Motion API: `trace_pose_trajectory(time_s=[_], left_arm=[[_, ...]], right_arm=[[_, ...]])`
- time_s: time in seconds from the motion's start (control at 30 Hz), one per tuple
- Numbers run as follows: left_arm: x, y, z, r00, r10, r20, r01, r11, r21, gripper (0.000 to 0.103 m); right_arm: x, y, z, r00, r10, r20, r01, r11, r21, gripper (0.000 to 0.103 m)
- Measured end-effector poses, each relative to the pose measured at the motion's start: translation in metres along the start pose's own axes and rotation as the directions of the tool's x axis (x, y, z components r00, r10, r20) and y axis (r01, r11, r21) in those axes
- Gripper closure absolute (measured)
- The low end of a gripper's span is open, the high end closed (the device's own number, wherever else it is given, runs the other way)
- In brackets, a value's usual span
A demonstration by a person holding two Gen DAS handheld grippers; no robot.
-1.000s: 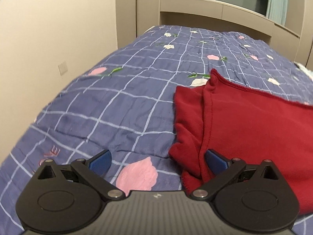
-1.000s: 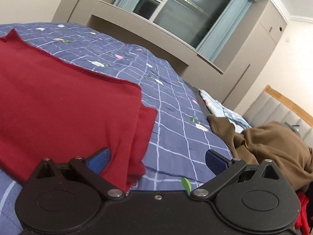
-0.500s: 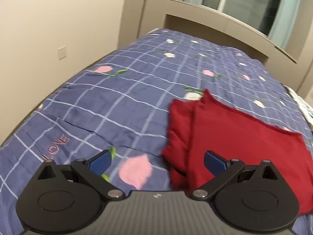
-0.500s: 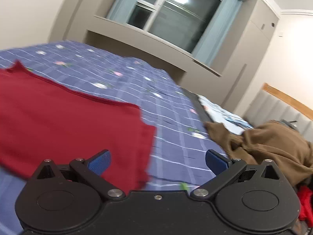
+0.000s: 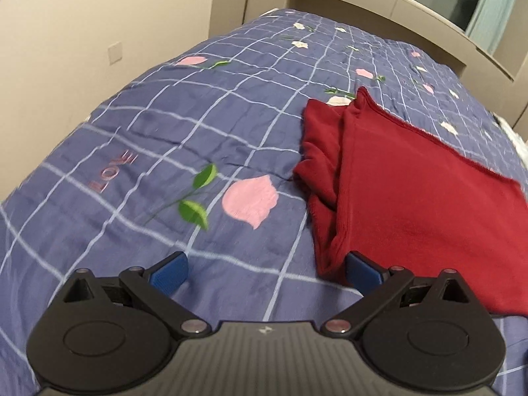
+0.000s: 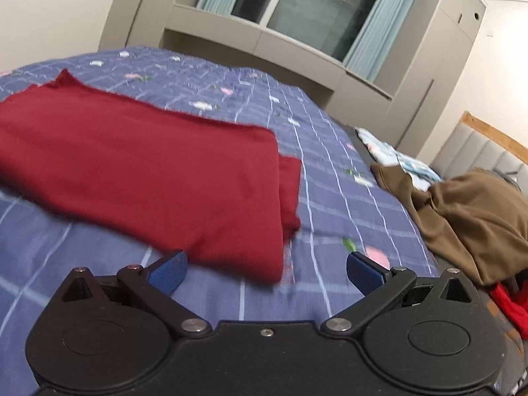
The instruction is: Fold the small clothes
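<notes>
Garment [image 5: 412, 198] lengthwise across bedspread [image 5: 165, 132]

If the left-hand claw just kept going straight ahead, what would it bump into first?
Probably the blue checked bedspread: the open left gripper points along bare cover, with the folded red garment just to its right. Depth is hard to judge.

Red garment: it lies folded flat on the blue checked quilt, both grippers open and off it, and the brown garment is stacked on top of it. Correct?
Not quite. In the right wrist view the brown garment lies apart from the red garment, bunched up further along the blue checked quilt. The rest holds: the left gripper and right gripper have their jaws spread, holding nothing.
</notes>
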State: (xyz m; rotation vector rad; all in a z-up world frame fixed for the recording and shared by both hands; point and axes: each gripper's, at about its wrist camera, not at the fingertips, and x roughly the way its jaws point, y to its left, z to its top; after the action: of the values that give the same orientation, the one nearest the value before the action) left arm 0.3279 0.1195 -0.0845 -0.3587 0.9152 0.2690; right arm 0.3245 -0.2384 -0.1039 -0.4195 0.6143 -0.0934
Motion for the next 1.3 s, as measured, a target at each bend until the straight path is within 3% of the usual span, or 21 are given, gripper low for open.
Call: trace_pose_trajectory(time_s=[0.1, 0.27, 0.43, 0.63, 0.83, 0.93, 1.03, 1.3], left_arm=[[-0.006, 0.002, -0.011, 1.0, 0.01, -0.009, -0.01, 1.0, 0.0, 0.0], [-0.016, -0.002, -0.029, 0.999, 0.024, 0.028, -0.026, 0.997, 0.075, 0.0], [-0.024, 0.001, -0.028, 0.999, -0.034, 0.031, 0.034, 0.999, 0.017, 0.0], [-0.02, 0.004, -0.019, 0.997, -0.069, 0.039, 0.071, 0.995, -0.065, 0.0], [-0.018, 0.003, -0.02, 0.997, -0.063, 0.034, 0.064, 0.997, -0.05, 0.0], [-0.018, 0.004, -0.021, 0.997, -0.065, 0.035, 0.067, 0.996, -0.052, 0.0], [-0.016, 0.002, -0.021, 0.998, -0.056, 0.032, 0.058, 0.997, -0.049, 0.0], [-0.011, -0.006, -0.024, 0.999, -0.017, 0.032, 0.017, 1.0, -0.001, 0.0]], right_arm=[[-0.014, 0.001, -0.013, 1.0, -0.024, 0.012, 0.023, 0.998, 0.057, 0.0], [-0.027, 0.009, -0.014, 0.998, -0.059, 0.03, 0.058, 0.998, 0.029, 0.0], [-0.039, 0.019, 0.006, 0.99, -0.058, 0.125, 0.055, 0.998, 0.025, 0.0], [-0.015, 0.058, 0.053, 0.974, 0.033, 0.224, -0.012, 0.996, -0.092, 0.0], [0.022, 0.099, 0.085, 0.958, 0.092, 0.271, -0.036, 0.978, -0.207, 0.001], [0.026, 0.115, 0.084, 0.949, 0.142, 0.281, -0.056, 0.955, -0.29, 0.001], [0.036, 0.127, 0.074, 0.965, 0.137, 0.224, -0.051, 0.935, -0.352, 0.001], [0.033, 0.134, 0.065, 0.952, 0.111, 0.285, 0.003, 0.928, -0.371, 0.001]])
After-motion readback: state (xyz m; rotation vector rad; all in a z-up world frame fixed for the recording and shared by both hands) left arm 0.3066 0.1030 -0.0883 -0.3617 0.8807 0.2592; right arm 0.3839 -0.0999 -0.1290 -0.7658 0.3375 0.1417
